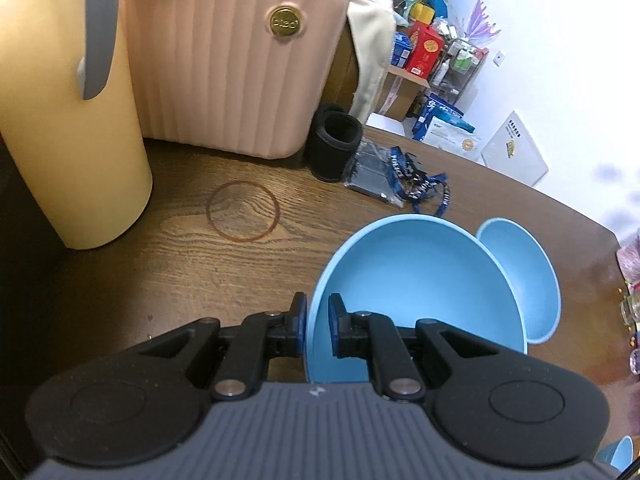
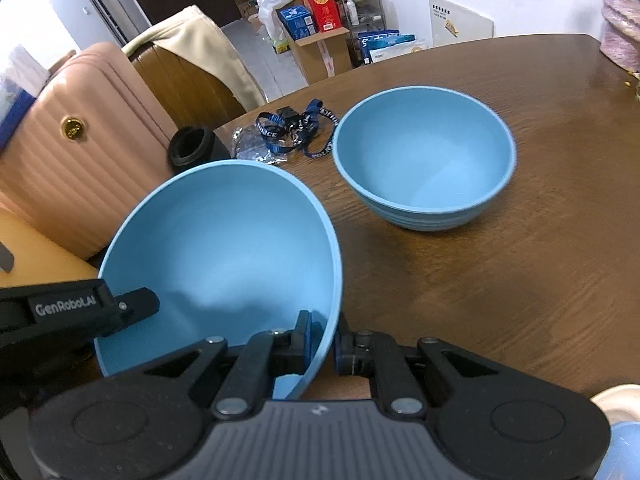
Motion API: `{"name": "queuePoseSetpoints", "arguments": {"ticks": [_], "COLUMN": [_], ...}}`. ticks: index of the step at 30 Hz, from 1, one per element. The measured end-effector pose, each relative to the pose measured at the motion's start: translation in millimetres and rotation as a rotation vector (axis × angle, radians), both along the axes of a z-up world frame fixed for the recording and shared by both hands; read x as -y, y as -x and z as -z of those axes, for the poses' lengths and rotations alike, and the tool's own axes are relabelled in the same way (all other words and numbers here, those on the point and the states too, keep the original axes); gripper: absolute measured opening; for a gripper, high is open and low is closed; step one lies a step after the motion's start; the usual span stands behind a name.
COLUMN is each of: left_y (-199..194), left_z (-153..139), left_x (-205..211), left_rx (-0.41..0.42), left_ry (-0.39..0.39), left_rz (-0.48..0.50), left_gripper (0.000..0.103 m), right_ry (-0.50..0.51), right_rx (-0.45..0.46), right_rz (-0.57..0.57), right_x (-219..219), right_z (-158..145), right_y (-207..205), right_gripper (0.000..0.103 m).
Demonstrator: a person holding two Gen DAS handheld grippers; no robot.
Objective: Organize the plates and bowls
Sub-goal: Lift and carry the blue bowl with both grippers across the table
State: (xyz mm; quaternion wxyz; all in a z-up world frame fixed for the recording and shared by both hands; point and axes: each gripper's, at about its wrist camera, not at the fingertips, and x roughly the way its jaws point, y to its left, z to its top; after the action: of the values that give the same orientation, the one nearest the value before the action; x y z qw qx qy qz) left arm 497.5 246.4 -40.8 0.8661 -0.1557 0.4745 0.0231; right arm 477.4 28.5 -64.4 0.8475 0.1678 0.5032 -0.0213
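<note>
Near bowl (image 2: pixel 224 248): pinched at opposite rim edges by left gripper (image 1: pixel 317 326) and right gripper (image 2: pixel 324 340), tilted, seemingly off the table (image 2: pixel 500 280). Second bowl (image 2: pixel 424 160): upright on table just beyond, empty. Nesting not yet done; plates unseen.

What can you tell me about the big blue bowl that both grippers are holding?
The held bowl is plain light blue, matte like plastic, deep and round, and empty. It is tilted, with its opening facing the cameras. The left gripper pinches one side of its rim and the right gripper pinches the opposite side, each with one finger inside and one outside. It is beside a second blue bowl standing upright on the wooden table.
</note>
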Motion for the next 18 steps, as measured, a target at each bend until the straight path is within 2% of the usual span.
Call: {"name": "queuePoseSetpoints", "arguments": {"ticks": [18], "left_y": [59.6], "left_z": [-29.9], "left_x": [38.2], "left_rx": [0.036], "left_ry": [0.019], "left_rz": [0.061], "left_gripper": [0.012], "right_ry": [0.011], "right_rx": [0.041], "right_rz": [0.058], "right_x": [38.0], "right_z": [-30.2], "right_y": [64.7], "right_gripper": [0.01]}}
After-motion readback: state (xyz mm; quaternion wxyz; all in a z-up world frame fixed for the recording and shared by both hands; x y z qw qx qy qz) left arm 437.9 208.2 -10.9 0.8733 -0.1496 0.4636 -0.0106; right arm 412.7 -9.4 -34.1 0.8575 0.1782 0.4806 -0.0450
